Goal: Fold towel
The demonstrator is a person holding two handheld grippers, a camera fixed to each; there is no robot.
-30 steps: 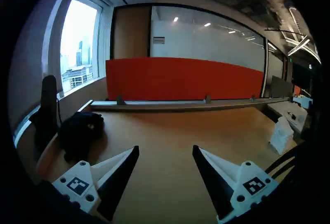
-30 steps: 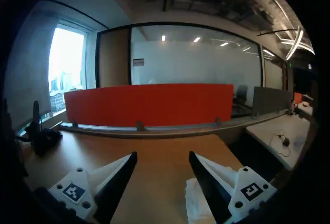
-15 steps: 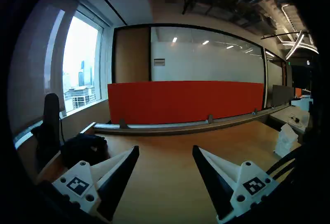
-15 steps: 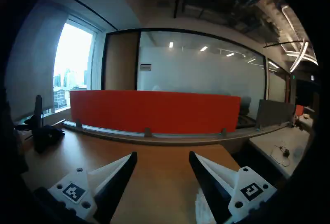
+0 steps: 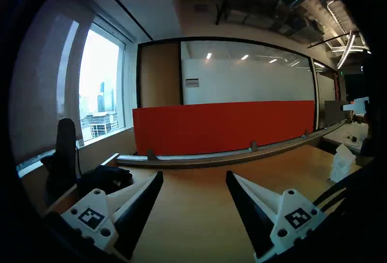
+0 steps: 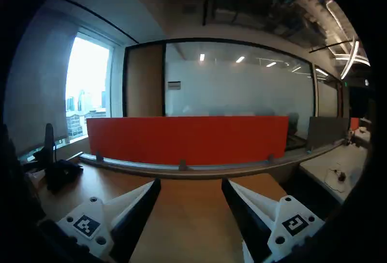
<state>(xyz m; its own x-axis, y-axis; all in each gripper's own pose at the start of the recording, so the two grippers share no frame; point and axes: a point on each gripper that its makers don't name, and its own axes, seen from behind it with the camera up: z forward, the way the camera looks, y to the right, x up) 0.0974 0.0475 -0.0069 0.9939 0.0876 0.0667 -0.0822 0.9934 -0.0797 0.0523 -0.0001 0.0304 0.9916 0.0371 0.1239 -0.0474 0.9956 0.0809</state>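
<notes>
In the left gripper view, a white towel (image 5: 342,162) stands bunched on the wooden table (image 5: 193,219) at the far right, well away from my left gripper (image 5: 193,173). That gripper is open over the bare tabletop with nothing between its fingers. My right gripper (image 6: 190,180) is also open and empty above the same table (image 6: 193,224). A thin white sliver, probably the towel (image 6: 245,255), peeks out at the bottom edge beside its right finger.
A red divider panel (image 5: 222,127) on a metal rail closes off the back of the table. A black bundle (image 5: 104,178) and a black upright stand (image 5: 65,149) sit at the left end by the window. Another desk (image 6: 334,166) lies to the right.
Both grippers have tilted upward, so less of the tabletop and more of the ceiling shows. The towel has dropped almost out of the right gripper view. Both jaws stayed open.
</notes>
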